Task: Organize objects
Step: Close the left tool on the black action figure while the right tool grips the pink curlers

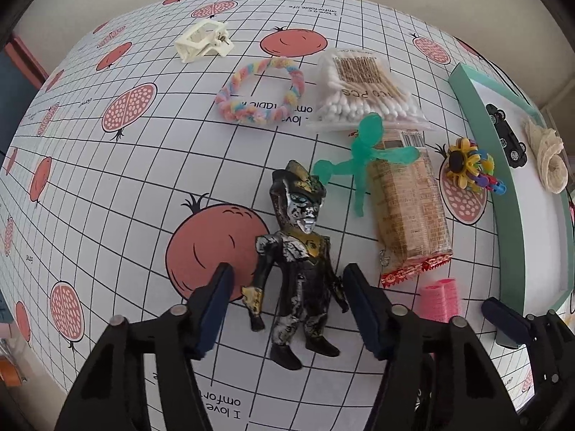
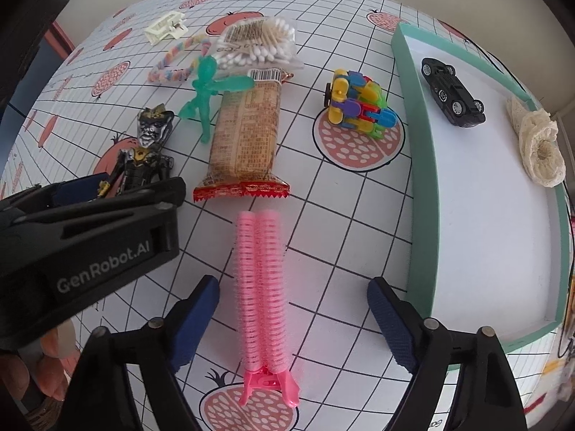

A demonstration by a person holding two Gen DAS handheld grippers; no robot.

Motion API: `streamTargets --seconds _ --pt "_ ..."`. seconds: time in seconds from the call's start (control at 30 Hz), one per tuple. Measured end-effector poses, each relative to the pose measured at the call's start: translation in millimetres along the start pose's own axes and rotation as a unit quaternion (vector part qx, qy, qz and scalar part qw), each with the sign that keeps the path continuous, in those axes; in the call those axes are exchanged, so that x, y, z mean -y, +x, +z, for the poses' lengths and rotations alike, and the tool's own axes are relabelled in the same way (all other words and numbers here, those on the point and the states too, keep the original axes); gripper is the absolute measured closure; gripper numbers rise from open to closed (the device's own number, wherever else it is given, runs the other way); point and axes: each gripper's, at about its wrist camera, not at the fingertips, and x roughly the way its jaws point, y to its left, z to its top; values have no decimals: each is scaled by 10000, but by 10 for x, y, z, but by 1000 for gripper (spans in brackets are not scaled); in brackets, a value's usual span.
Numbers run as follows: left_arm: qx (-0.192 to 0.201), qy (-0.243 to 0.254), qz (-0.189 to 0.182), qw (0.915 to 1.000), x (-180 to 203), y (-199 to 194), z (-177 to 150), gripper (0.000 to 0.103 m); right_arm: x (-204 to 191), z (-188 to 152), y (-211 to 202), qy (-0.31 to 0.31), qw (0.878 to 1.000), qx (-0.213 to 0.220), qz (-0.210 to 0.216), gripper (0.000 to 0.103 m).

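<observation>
Both tongs stand open and grip nothing. The left tongs (image 1: 287, 309) straddle the dark figure (image 1: 300, 269) lying on the counter (image 1: 107, 186), pads either side of its torso and apart from it. The right tongs (image 2: 293, 319) straddle the pink clip (image 2: 264, 294), which lies lengthways between the pads. The tray (image 2: 417, 165) to the right already holds a black car (image 2: 451, 91) and a cream mesh piece (image 2: 539, 147).

Risks, as I judge them: the figure's spread arms may catch a pad, so it twists or slips on closing. The clip's bristly rollers could squash or roll under a squeeze. The two tongs sit near each other and might collide when carrying towards the tray, nudging the snack pack (image 2: 244, 143) beside them
</observation>
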Motion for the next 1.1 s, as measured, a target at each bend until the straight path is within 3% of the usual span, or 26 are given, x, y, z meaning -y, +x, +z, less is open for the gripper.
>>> streamTargets --seconds 0.07,0.13,0.23,0.4,0.73,0.87,1.1 --pt "-23 9 -7 10000 -5 -5 -5 50 -14 17 -26 -11 10000 30 20 33" --pt "-29 14 -32 10000 -18 -4 -12 51 -24 34 -52 -9 10000 57 58 49" --pt "-67 3 -48 10000 -36 -2 -16 51 -37 58 -72 -5 9999 51 128 61" --pt "-104 5 -54 9999 -55 4 -22 52 -63 92 -91 -40 9999 50 146 71" --pt "-106 -18 -87 9999 -103 7 -12 53 -199 176 -99 -68 9999 54 112 74" --pt "47 -46 -123 9999 -142 -83 19 66 67 19 -145 -56 9998 64 185 74" --pt "-18 -190 -258 9995 -230 -65 35 67 84 35 -272 -95 9995 159 274 74"
